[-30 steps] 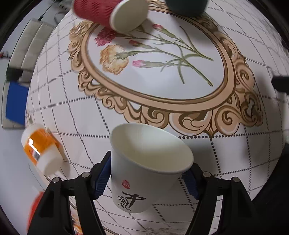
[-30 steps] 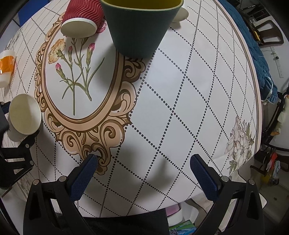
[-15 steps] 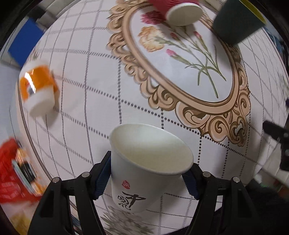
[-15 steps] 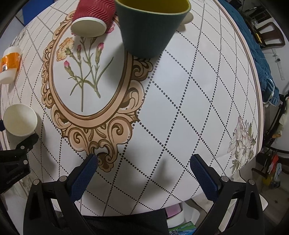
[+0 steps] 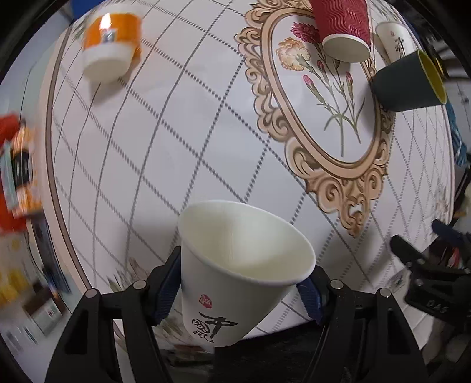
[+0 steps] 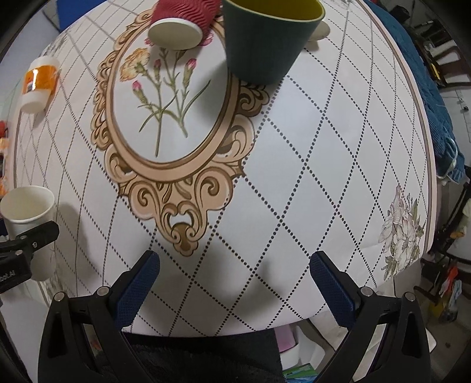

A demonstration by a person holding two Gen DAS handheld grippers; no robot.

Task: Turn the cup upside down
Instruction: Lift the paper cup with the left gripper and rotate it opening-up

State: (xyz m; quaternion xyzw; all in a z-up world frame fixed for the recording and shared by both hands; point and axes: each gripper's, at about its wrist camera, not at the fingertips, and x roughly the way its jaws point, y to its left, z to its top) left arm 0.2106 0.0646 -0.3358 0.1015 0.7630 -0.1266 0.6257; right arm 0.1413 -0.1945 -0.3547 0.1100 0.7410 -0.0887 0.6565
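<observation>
My left gripper (image 5: pixel 240 282) is shut on a white paper cup (image 5: pixel 235 271) with a red seal and black brush lettering. The cup is held off the table, mouth up and tilted away from the camera, above the near left part of the table. The same cup (image 6: pixel 28 212) and the left gripper's black fingers (image 6: pixel 35 235) show at the left edge of the right wrist view. My right gripper (image 6: pixel 234 282) is open and empty above the table's near edge.
A red ribbed cup (image 6: pixel 179 23) lies on its side in the floral oval. A dark green cup with yellow inside (image 6: pixel 265 41) stands upright behind it. An orange and white cup (image 6: pixel 39 84) lies at the far left. Another white cup (image 5: pixel 394 39) is at the back.
The left gripper has swung with the white cup, so the table view has rotated and the other cups shifted right. The right gripper has moved slightly; it stays open.
</observation>
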